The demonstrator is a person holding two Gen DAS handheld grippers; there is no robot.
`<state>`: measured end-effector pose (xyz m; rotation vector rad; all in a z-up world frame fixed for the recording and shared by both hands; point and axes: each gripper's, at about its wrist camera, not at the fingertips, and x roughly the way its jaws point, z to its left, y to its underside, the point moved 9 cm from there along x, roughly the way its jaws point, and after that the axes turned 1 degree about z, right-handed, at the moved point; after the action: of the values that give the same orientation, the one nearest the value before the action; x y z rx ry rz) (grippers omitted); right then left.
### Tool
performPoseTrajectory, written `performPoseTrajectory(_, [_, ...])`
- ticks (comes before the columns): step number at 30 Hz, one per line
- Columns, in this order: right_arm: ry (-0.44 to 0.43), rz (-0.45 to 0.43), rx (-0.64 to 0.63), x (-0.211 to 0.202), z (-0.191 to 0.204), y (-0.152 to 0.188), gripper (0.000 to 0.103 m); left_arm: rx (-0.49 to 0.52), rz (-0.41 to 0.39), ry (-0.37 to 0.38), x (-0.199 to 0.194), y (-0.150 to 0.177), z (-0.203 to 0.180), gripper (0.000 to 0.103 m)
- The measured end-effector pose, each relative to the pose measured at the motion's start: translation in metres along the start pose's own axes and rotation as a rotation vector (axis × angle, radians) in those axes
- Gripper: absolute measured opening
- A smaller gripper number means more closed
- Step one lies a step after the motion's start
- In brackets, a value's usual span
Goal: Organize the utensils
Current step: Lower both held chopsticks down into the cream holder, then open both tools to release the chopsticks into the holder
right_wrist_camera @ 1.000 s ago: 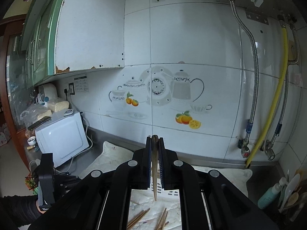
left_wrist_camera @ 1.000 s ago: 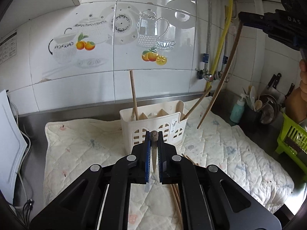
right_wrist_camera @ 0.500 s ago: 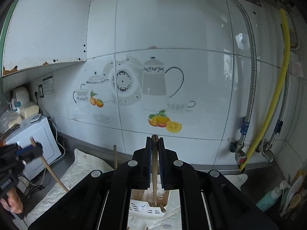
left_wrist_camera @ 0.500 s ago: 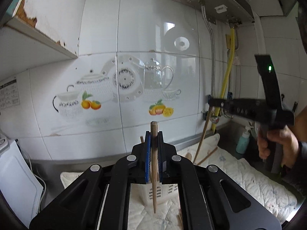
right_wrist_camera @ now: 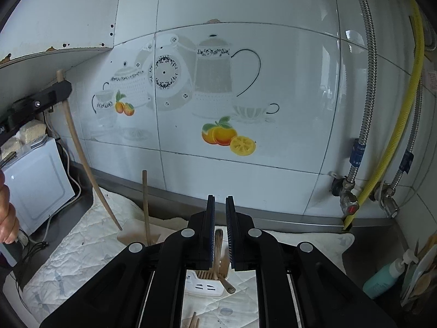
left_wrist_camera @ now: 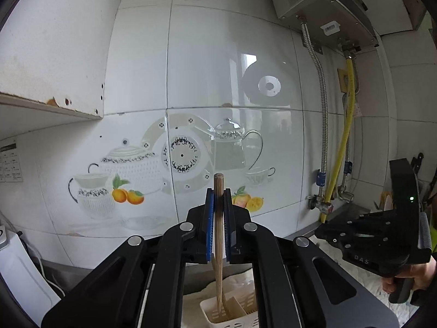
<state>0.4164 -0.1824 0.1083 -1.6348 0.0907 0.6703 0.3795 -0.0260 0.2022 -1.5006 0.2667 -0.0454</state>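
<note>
My left gripper (left_wrist_camera: 217,191) is shut on a long wooden stick (left_wrist_camera: 218,268), which hangs down toward the white slotted utensil holder (left_wrist_camera: 232,317). In the right wrist view the same stick (right_wrist_camera: 82,150) slants down from the left gripper (right_wrist_camera: 58,88) to the cloth. My right gripper (right_wrist_camera: 220,199) hovers over the holder (right_wrist_camera: 203,285) and its jaws are opening. A gap shows on both sides of the wooden utensil (right_wrist_camera: 218,242) that stands in the holder below them, so the pads do not press it. Another wooden handle (right_wrist_camera: 145,205) stands upright to the left.
A quilted white cloth (right_wrist_camera: 82,248) covers the steel counter under the holder, with loose chopsticks (right_wrist_camera: 194,321) near the front. A white appliance (right_wrist_camera: 35,186) stands at the left. A teal bottle (right_wrist_camera: 382,278), a yellow hose (right_wrist_camera: 393,142) and pipe valves (right_wrist_camera: 348,202) are at the right. The tiled wall is close behind.
My left gripper rose with its stick, so the wall fills its view. My right gripper came down over the holder; its jaws parted and its utensil slid down into the holder.
</note>
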Motion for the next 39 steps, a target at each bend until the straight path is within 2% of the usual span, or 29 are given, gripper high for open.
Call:
performPoseTrajectory(2, [-0.001, -0.004, 0.004, -0.003, -0.003, 0.001, 0.025, -0.004, 0.021, -0.015, 0.010, 0.009, 0.003, 0.005])
performPoseTrajectory(4, [0.009, -0.023, 0.002, -0.009, -0.006, 0.001, 0.032, -0.017, 0.053, -0.014, 0.019, 0.021, 0.006, 0.005])
performPoseTrajectory(8, [0.011, -0.056, -0.011, -0.027, -0.006, 0.001, 0.033, -0.026, 0.106, -0.018, 0.031, 0.041, 0.010, 0.005])
performPoseTrajectory(10, [0.008, -0.070, -0.013, -0.038, -0.004, 0.003, 0.036, -0.045, 0.116, -0.012, 0.033, 0.047, 0.013, 0.006])
performPoseTrajectory(15, [0.016, -0.089, -0.024, -0.069, 0.000, 0.017, 0.039, -0.049, 0.133, -0.003, 0.029, 0.054, 0.013, 0.020])
performPoseTrajectory(16, [0.014, -0.089, -0.020, -0.074, 0.001, 0.021, 0.042, -0.049, 0.129, -0.009, 0.025, 0.054, 0.013, 0.028])
performPoseTrajectory(17, [0.007, -0.088, -0.013, -0.080, 0.002, 0.027, 0.044, -0.049, 0.126, -0.013, 0.021, 0.054, 0.013, 0.039])
performPoseTrajectory(19, [0.002, -0.080, -0.009, -0.090, 0.005, 0.041, 0.044, -0.050, 0.118, -0.025, 0.011, 0.054, 0.013, 0.050])
performPoseTrajectory(21, [0.006, -0.070, -0.003, -0.099, 0.009, 0.057, 0.044, -0.052, 0.119, -0.020, 0.000, 0.055, 0.013, 0.053])
performPoseTrajectory(26, [0.010, -0.024, 0.010, -0.113, 0.019, 0.107, 0.044, -0.027, 0.121, -0.014, -0.036, 0.064, 0.010, 0.070])
performPoseTrajectory(29, [-0.003, 0.022, 0.028, -0.116, 0.028, 0.143, 0.044, -0.027, 0.142, 0.020, -0.061, 0.080, 0.005, 0.078])
performPoseTrajectory(33, [-0.021, 0.074, 0.059, -0.119, 0.039, 0.188, 0.044, -0.044, 0.177, 0.047, -0.090, 0.111, 0.003, 0.080])
performPoseTrajectory(34, [-0.014, 0.084, 0.059, -0.120, 0.041, 0.198, 0.044, -0.059, 0.190, 0.051, -0.097, 0.121, 0.003, 0.084])
performPoseTrajectory(37, [-0.011, 0.125, 0.072, -0.120, 0.048, 0.232, 0.042, -0.114, 0.229, 0.060, -0.117, 0.154, 0.005, 0.084])
performPoseTrajectory(39, [-0.013, 0.157, 0.091, -0.119, 0.051, 0.255, 0.039, -0.122, 0.247, 0.026, -0.129, 0.177, 0.008, 0.084])
